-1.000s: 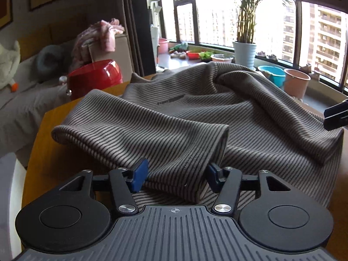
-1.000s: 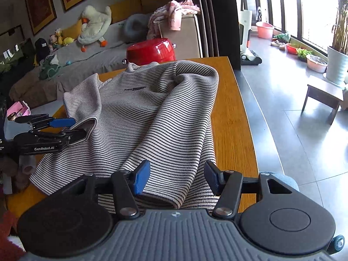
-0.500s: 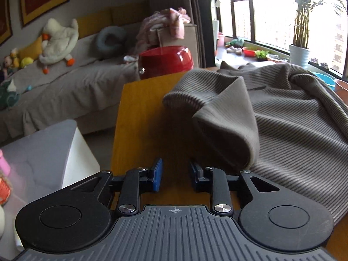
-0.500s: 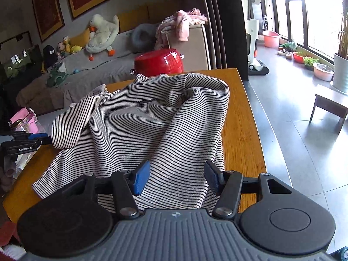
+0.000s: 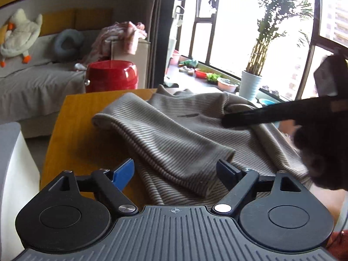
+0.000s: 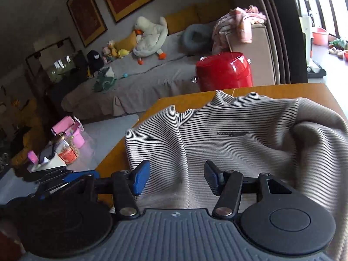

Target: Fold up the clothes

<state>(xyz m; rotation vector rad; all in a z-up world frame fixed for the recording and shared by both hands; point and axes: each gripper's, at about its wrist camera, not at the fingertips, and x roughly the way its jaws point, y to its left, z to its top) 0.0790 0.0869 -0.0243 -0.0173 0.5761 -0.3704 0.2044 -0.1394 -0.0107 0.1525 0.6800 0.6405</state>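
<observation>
left wrist view:
left hand-held gripper (image 5: 175, 170): fingers wide apart, holding nothing, low over the near left edge of the shirt
shirt (image 5: 174, 134): striped, rumpled, on the wooden surface (image 5: 71, 117); collar at the far end, hem toward the camera
sleeve (image 5: 161, 130): folded over the body, long axis from far left to near right, cuff end just ahead of the right fingertip
right hand-held gripper (image 5: 230, 120): comes in from the right, tip over the shirt's chest near the far sleeve bunch; open or closed, cannot tell here

right wrist view:
right hand-held gripper (image 6: 176, 179): fingers apart, empty, fabric lies between and below them
shirt (image 6: 228, 134): straight ahead, collar far, a thick fold heaped at right
left hand-held gripper (image 6: 65, 177): at left edge, beside the shirt's left side
nearer hand: judged left for the folded sleeve, right for the heaped right side
</observation>
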